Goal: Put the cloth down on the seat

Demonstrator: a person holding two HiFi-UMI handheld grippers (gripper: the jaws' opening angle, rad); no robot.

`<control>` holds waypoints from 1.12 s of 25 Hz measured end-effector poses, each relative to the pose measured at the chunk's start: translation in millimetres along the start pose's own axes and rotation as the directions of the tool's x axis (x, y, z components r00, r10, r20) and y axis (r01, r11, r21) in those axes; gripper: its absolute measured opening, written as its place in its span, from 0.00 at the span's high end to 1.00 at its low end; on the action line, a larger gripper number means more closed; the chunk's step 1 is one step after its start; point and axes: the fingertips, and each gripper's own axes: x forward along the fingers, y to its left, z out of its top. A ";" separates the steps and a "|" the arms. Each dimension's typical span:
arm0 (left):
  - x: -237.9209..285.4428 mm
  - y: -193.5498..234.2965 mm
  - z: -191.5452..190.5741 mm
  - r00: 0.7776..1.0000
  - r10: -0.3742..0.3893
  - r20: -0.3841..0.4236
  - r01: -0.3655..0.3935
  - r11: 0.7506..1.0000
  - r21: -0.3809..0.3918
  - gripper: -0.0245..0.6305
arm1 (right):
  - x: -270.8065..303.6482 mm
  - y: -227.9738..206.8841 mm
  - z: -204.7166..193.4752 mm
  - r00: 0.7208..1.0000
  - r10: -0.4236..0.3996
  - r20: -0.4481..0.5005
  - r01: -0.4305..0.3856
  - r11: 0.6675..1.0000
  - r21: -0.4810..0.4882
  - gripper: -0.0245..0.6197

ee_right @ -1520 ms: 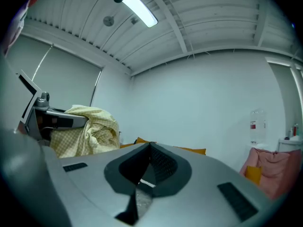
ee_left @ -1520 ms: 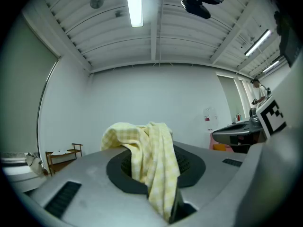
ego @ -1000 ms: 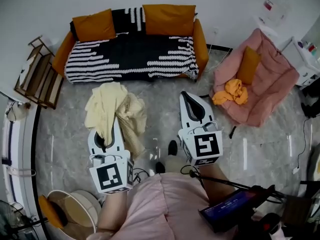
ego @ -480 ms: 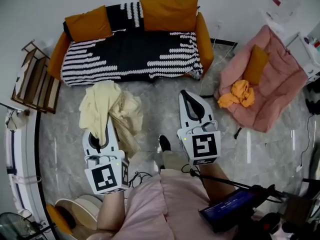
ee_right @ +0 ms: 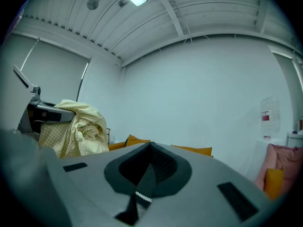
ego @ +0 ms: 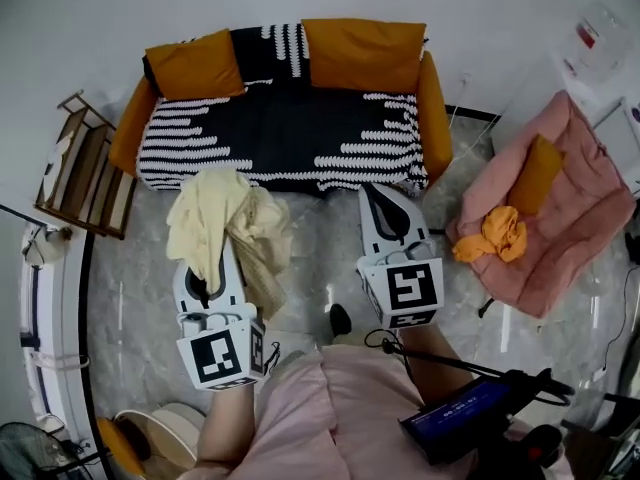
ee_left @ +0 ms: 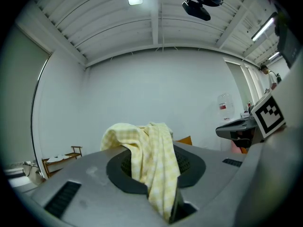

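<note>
Your left gripper is pinching the pale yellow checked cloth between its jaws. Most of the fabric is bunched over the tips, and a fold hangs down toward the grey marbled floor. Your right gripper sits beside it, jaws pressed together on nothing. The cloth is in the air, near the front edge of the orange sofa but not yet above its seat, which a black-and-white striped throw covers. This looks like the carry toward the sofa, with the setting down not yet begun. To do it well, hold the pinch firm until the hanging fold is over the front edge, since a trailing end could catch there or drag on the floor. Aim for the open middle of the throw, short of the two orange cushions at the far side. Lower until the fabric rests on the seat, and only then spread the jaws. Hold the empty gripper off to the right, clear of the fabric. The pink armchair at the right already holds an orange cloth, so the sofa seems the likelier target.
</note>
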 end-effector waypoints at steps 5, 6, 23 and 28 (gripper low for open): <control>24.6 8.8 12.5 0.999 0.021 0.030 -0.022 1.000 0.020 0.82 | 33.0 -3.3 11.3 0.999 0.032 0.018 -0.032 0.999 0.004 0.96; 29.9 12.1 11.5 0.999 0.029 0.028 -0.029 0.999 0.019 0.82 | 39.8 -2.5 11.4 0.999 0.039 0.017 -0.039 0.999 0.003 0.96; 199.2 99.5 -35.0 1.000 0.006 -0.020 -0.007 0.999 -0.035 0.82 | 228.2 -4.2 1.0 0.999 0.013 -0.045 -0.014 1.000 -0.025 0.96; 274.3 141.9 -34.6 0.999 -0.044 -0.027 0.043 0.999 -0.029 0.82 | 311.7 1.1 14.8 0.998 -0.018 -0.053 0.018 1.000 -0.011 0.96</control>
